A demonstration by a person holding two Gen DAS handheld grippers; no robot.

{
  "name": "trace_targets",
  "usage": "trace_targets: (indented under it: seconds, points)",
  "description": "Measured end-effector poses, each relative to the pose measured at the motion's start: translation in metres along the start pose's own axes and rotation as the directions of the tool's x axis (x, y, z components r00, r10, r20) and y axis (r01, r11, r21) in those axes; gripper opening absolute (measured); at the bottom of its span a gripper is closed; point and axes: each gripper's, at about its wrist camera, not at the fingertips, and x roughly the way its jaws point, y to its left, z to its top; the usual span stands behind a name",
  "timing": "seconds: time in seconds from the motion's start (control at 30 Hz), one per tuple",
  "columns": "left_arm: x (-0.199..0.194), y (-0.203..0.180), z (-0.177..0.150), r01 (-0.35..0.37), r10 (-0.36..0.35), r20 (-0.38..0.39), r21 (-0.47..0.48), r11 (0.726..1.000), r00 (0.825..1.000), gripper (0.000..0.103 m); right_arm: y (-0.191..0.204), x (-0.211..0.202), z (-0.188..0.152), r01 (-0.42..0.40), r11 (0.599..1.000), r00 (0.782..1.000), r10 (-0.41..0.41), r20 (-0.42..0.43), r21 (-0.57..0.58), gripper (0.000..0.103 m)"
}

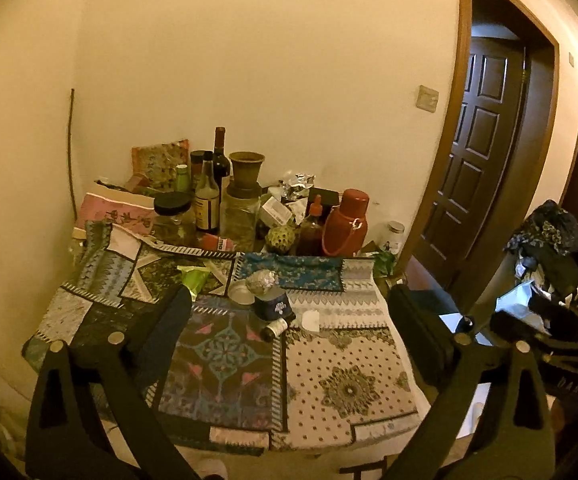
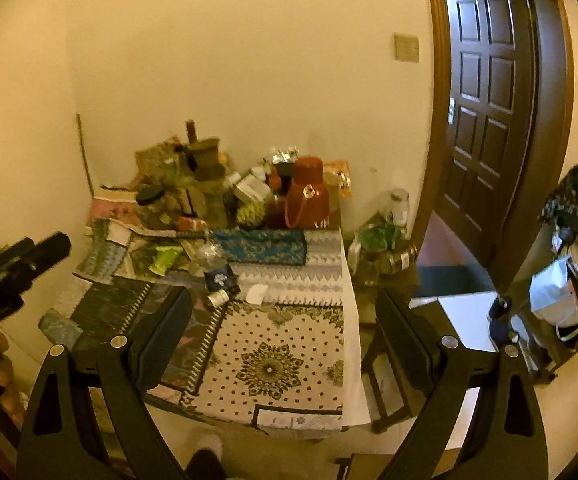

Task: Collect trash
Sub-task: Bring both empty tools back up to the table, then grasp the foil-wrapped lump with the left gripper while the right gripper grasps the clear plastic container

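On the patterned tablecloth (image 1: 341, 364) lie bits of trash: a green wrapper (image 1: 194, 277), a foil ball (image 1: 262, 282) on a dark blue cup (image 1: 275, 306), a small dark bottle (image 1: 274, 329) and a white scrap (image 1: 310, 321). They also show in the right wrist view: wrapper (image 2: 165, 259), cup (image 2: 219, 278), bottle (image 2: 218, 299), scrap (image 2: 258, 293). My left gripper (image 1: 289, 308) is open and empty, held above the table's near half. My right gripper (image 2: 285, 308) is open and empty, over the table's right edge. The left gripper (image 2: 17, 264) also shows at the left of the right wrist view.
Bottles, jars and a red thermos (image 1: 345, 222) crowd the table's back by the wall. A low stool with a plant (image 2: 381, 240) stands right of the table. A dark door (image 1: 477, 152) is at the right. A cluttered rack with bags (image 2: 569, 280) stands far right.
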Motion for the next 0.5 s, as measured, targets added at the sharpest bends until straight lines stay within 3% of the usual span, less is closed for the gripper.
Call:
trace_targets:
  seconds: [0.27, 0.5]
  points:
    - [0.103, 0.028, 0.011, 0.068, -0.061, -0.117, 0.058, 0.996, 0.991, 0.099, 0.017, 0.092, -0.002, 0.049, 0.997, 0.984, -0.038, -0.176, 0.061, 0.092]
    - [0.215, 0.053, 0.008, 0.156, -0.14, -0.306, 0.028, 0.987, 0.942, 0.099, 0.015, 0.184, -0.01, 0.086, 0.984, 0.951, -0.034, -0.306, 0.155, 0.091]
